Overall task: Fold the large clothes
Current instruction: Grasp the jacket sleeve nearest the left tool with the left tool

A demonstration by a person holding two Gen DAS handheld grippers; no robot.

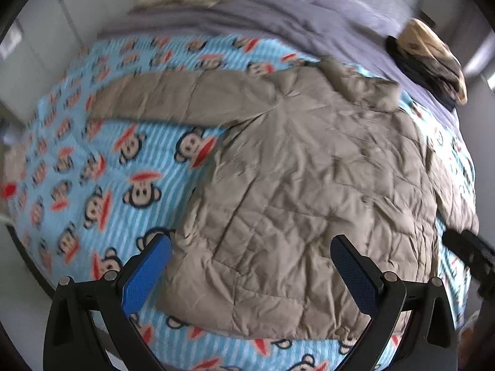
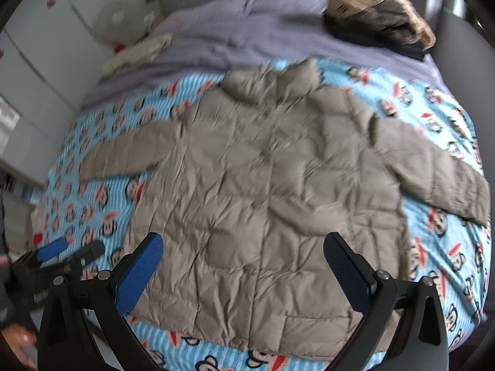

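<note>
Jacket [image 2: 272, 191]: quilted, beige, padded; lies face up and spread flat on the cartoon-monkey blanket [image 2: 433, 247], collar toward the far side of the bed, hem nearest the cameras. Snap buttons run down the centre front. Both sleeves extend outward to either side; no part appears folded over.

Left gripper [image 1: 250, 266]: jaws wide apart, holding nothing, hovering above the hem at the jacket's left lower corner.

Right gripper [image 2: 243, 262]: jaws wide apart, holding nothing, hovering over the lower front near the hem.

Lavender sheet [image 2: 247, 31]: covers the far part of the bed. Pile of dark and tan fabric [image 2: 380, 12] rests on it, well apart from the jacket.

Progress, as judged: garment laid out; folding not yet begun. Sleeves and body remain to be folded.
</note>
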